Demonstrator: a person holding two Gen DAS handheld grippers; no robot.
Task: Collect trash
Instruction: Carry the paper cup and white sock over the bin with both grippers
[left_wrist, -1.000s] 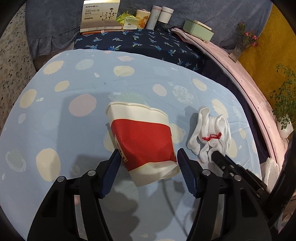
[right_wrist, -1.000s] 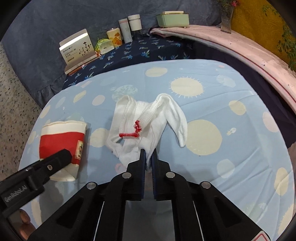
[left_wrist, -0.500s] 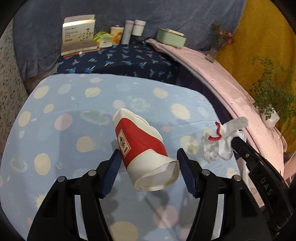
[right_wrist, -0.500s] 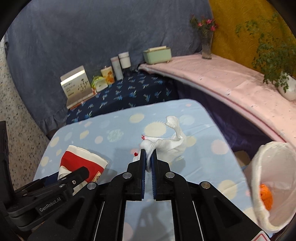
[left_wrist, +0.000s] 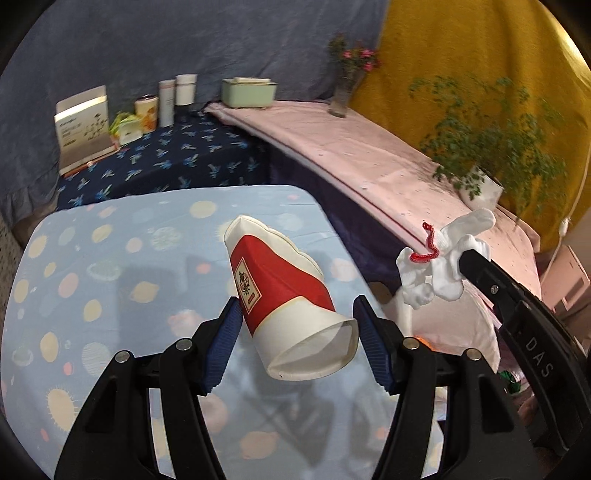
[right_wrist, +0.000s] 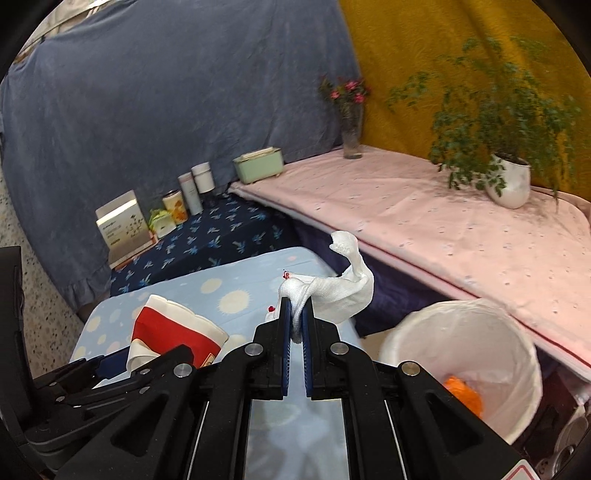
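The left gripper (left_wrist: 297, 328) is clamped on a crushed red-and-white paper cup (left_wrist: 284, 295), its pads pressing the cup's sides. The cup hangs clear above the table (left_wrist: 110, 258), base toward the camera, rim tilted away. The right gripper (right_wrist: 294, 325) is pressed together on a white sock (right_wrist: 332, 288) with red stitching; the sock hangs off the fingertips in the air, past the table's right edge in the left wrist view.

A white-lined bin (right_wrist: 480, 332) stands on the floor just beside the table's right edge, below and right of the sock. An orange object (right_wrist: 463, 395) lies inside it. The bin mouth is open and unobstructed.

The table carries a light blue cloth with pale spots. Behind it sits a lower surface in dark blue floral cloth (right_wrist: 221, 236), holding a box (right_wrist: 122, 225), cans and tubes (right_wrist: 192, 188). A pink-covered ledge (right_wrist: 443, 229) runs along the right, bearing a green box (right_wrist: 258, 164), a flower vase (right_wrist: 351, 129) and a potted plant (right_wrist: 509, 181). Blue and yellow drapes form the backdrop.
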